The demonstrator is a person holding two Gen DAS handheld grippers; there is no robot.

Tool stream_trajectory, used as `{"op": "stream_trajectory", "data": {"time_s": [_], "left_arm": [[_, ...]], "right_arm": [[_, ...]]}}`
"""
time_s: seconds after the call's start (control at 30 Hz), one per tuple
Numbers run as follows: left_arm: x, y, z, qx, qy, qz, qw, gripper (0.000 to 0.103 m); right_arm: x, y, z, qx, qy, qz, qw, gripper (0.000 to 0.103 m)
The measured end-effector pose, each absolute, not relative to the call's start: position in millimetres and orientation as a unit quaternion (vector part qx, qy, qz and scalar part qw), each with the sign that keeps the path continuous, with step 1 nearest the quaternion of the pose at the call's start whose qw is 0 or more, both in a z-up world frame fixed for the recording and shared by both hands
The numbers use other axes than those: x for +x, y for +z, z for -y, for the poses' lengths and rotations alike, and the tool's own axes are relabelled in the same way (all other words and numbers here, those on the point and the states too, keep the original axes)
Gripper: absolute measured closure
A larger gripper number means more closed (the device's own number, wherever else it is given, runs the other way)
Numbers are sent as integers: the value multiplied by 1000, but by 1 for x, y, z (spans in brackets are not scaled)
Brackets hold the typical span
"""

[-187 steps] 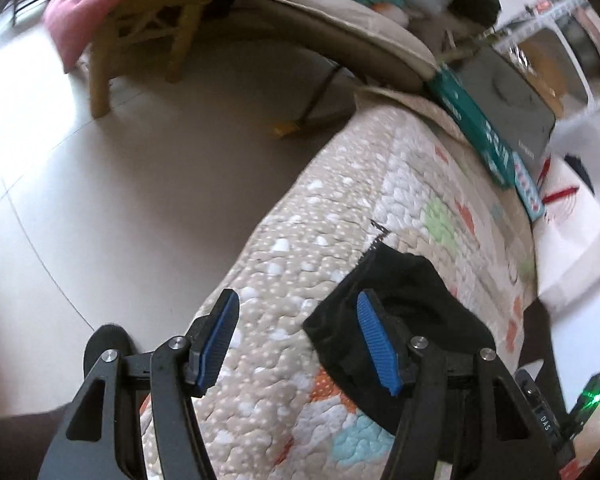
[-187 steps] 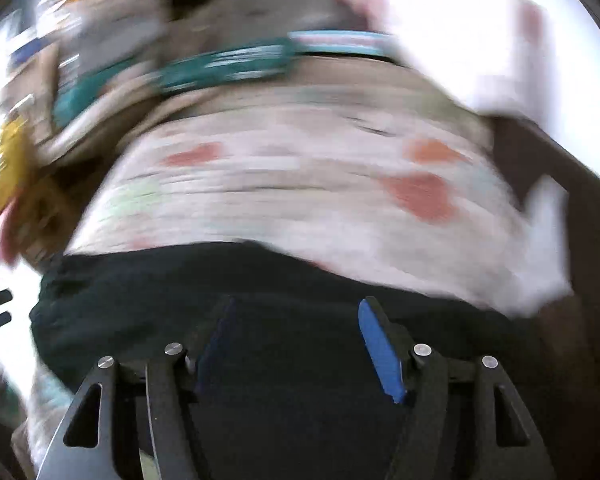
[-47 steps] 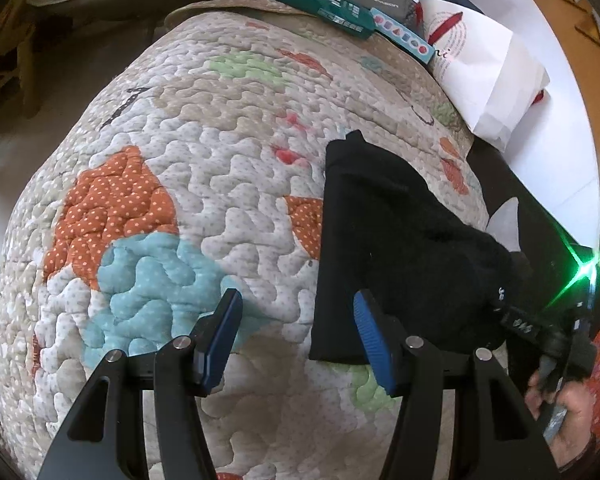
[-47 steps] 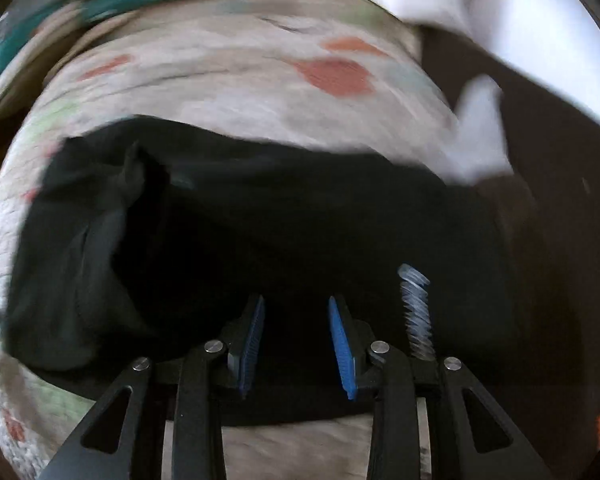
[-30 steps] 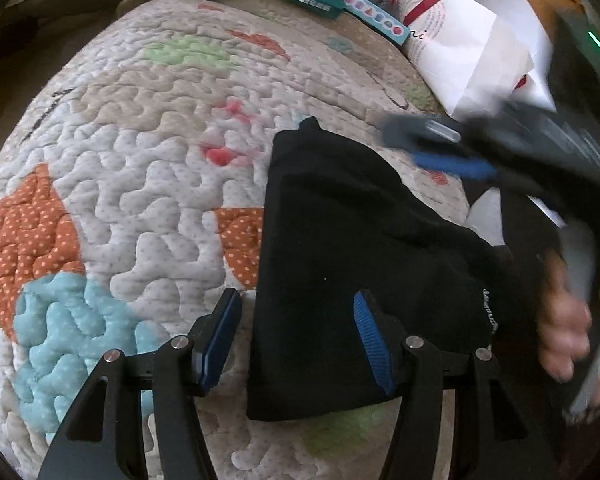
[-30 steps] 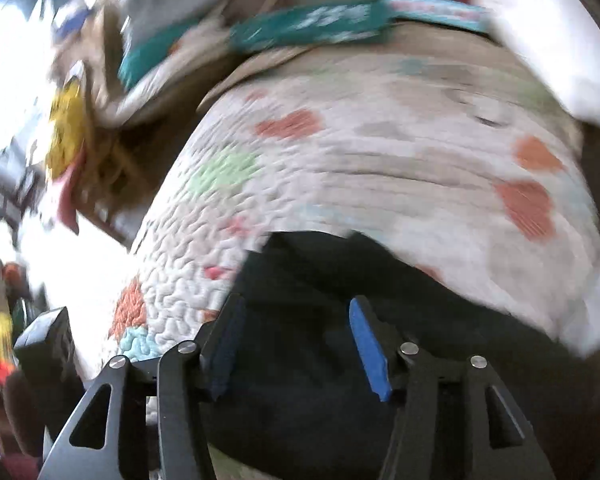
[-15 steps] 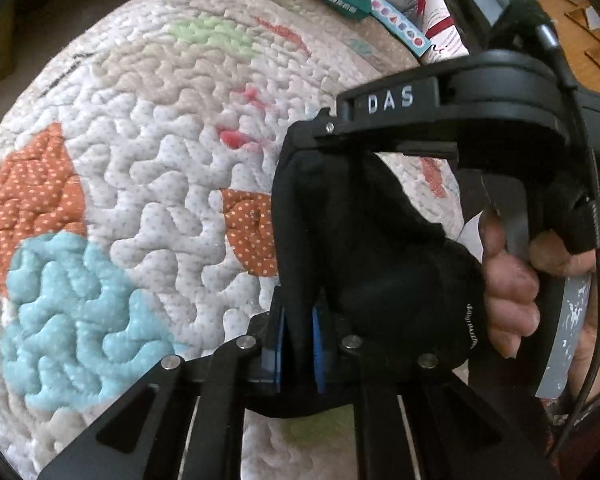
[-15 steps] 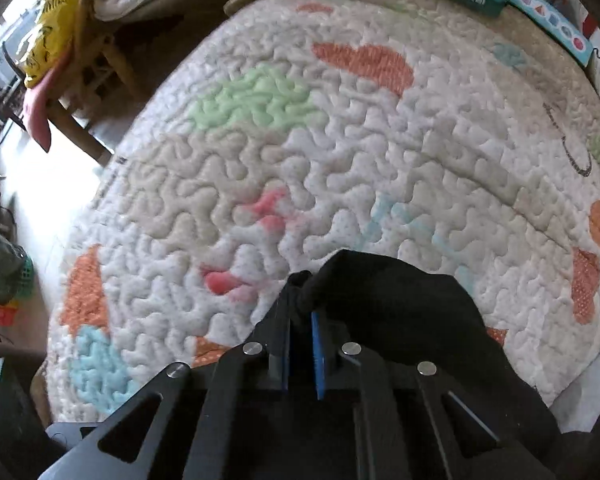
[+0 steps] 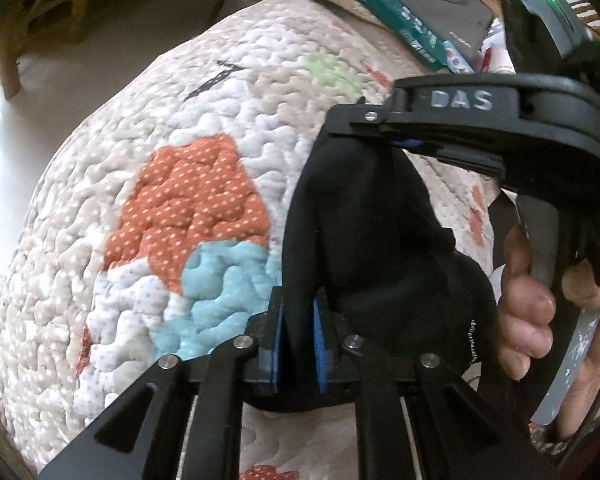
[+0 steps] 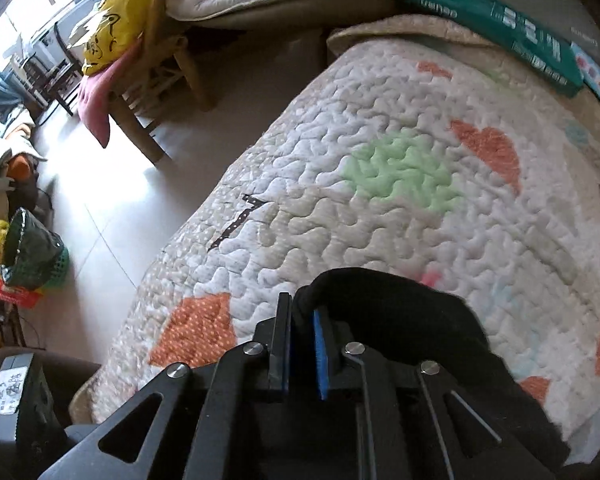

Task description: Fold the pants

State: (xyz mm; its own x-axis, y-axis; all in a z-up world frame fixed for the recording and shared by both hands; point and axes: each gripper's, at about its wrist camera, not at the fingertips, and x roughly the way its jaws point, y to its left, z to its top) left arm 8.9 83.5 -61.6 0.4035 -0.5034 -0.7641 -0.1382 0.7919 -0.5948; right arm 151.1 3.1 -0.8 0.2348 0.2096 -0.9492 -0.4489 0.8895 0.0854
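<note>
Both grippers (image 9: 298, 340) (image 10: 300, 344) clamped on black pants (image 9: 364, 240)

A quilted cover (image 9: 204, 128) with orange, blue and green patches spreads over the bed. The black pants (image 9: 364, 240) lie bunched toward its near right. A long green box (image 10: 496, 20) rests along the far edge.
</note>
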Motion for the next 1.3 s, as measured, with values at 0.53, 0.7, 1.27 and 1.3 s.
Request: {"op": "stream_trajectory", "data": {"time_s": [0.53, 0.7, 1.27, 1.3], "left_arm": [[12, -43, -51, -217, -95, -506, 829, 70], [5, -47, -42, -184, -88, -508, 837, 70], [-14, -52, -61, -269, -66, -485, 829, 69], [-16, -52, -59, -262, -63, -483, 833, 69]], "right_arm": [[50, 39, 164, 24, 114, -510, 852, 41], [34, -6, 157, 43, 107, -549, 828, 57], [100, 35, 99, 50, 249, -525, 812, 58], [111, 31, 85, 56, 263, -531, 804, 58]]}}
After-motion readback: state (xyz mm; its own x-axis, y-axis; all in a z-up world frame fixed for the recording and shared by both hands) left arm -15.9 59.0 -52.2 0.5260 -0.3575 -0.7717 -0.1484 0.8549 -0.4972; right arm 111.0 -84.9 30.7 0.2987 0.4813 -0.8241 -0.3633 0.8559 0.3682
